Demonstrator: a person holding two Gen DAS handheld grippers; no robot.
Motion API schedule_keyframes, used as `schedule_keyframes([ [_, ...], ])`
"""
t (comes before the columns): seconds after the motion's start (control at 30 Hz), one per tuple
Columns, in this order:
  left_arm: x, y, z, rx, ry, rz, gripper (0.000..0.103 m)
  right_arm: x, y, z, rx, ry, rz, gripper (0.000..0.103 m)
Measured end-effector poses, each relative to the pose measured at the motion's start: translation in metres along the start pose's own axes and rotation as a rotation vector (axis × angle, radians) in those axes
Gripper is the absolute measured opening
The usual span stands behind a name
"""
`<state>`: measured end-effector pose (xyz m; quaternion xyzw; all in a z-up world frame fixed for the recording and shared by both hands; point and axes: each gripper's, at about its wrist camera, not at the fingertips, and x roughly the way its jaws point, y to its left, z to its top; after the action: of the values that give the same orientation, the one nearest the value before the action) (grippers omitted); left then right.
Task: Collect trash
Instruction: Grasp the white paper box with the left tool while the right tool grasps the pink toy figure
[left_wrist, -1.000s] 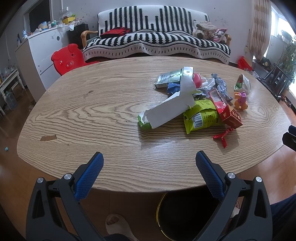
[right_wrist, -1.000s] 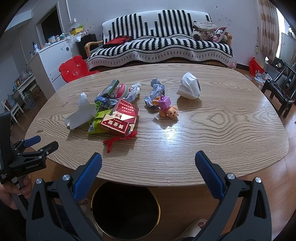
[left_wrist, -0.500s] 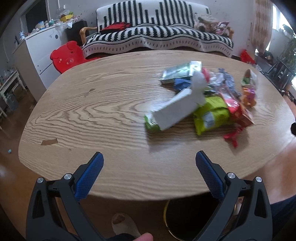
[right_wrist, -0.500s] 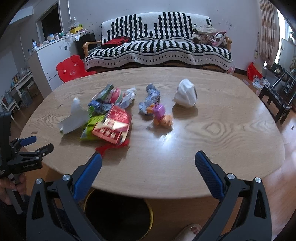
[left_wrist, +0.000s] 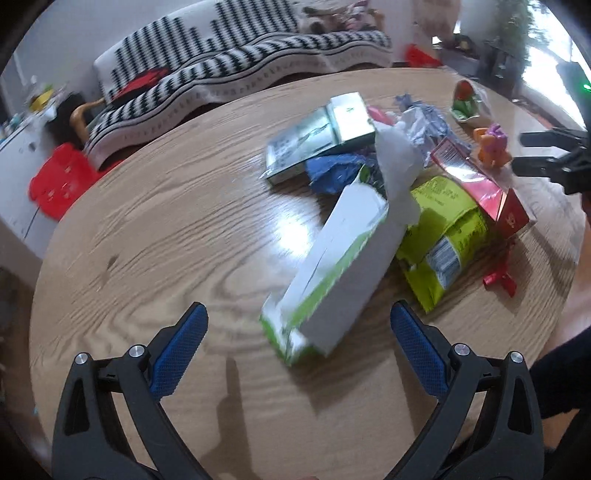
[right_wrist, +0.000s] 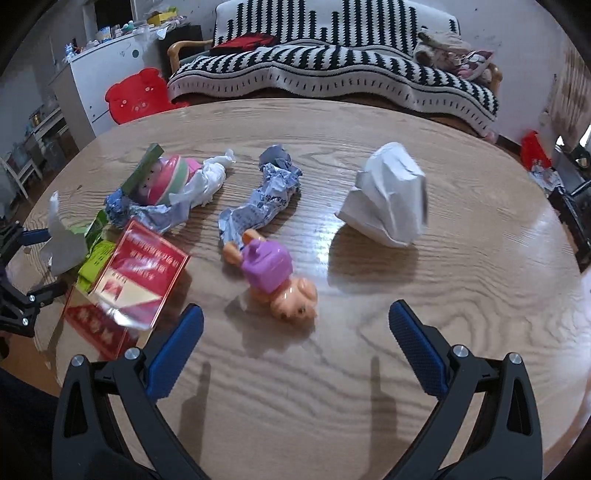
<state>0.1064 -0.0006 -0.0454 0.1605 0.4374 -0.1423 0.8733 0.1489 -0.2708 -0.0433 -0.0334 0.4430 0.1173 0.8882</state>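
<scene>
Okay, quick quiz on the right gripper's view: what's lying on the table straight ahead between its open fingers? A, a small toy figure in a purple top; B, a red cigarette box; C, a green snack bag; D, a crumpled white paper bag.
A: the toy figure lies centred just beyond the open right gripper; the white paper bag sits farther off to the right.

Wood-grain desk (right_wrist: 369, 369) in front. Striped sofa (right_wrist: 332, 70) at 12 o'clock against white wall. Red chair (right_wrist: 138, 94) and white cabinet (right_wrist: 99, 77) at 10 o'clock. Bright window (left_wrist: 546, 44) at 2 o'clock.
</scene>
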Motion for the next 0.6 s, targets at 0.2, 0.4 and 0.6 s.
schedule_keyframes([
  [0.2,0.017,0.012,0.007,-0.039,0.01,-0.042,0.077,0.017,0.008,0.013,-0.031,0.016,0.018,0.075],
  [0.4,0.011,0.011,0.004,-0.037,0.004,-0.079,0.041,0.026,0.022,0.01,-0.086,0.039,0.011,0.041],
  [0.6,-0.001,0.011,0.0,-0.071,-0.003,-0.071,0.024,0.002,0.029,0.002,-0.06,-0.013,0.034,0.04],
])
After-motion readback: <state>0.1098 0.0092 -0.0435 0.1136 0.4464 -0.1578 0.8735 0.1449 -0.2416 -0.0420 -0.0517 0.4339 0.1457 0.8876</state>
